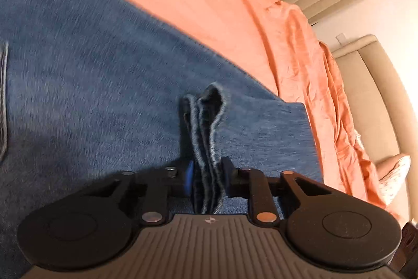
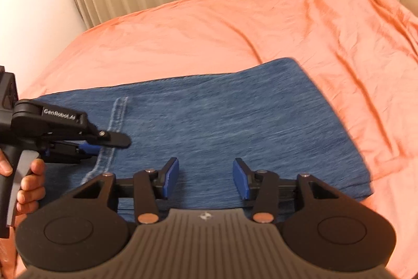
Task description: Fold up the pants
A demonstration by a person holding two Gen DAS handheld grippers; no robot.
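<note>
Orange bedsheet [image 2: 209, 25] spread under me, blue denim pants [image 2: 222, 117] lying folded flat on it, my left gripper [image 1: 207, 174] clamped on a bunched hem edge, my right gripper [image 2: 206, 178] spread apart just above the denim

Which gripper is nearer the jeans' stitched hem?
Left. The left gripper is shut on a bunched piece of the hem, touching it. The right gripper is open over plain denim of the jeans, off to the hem's right.
</note>
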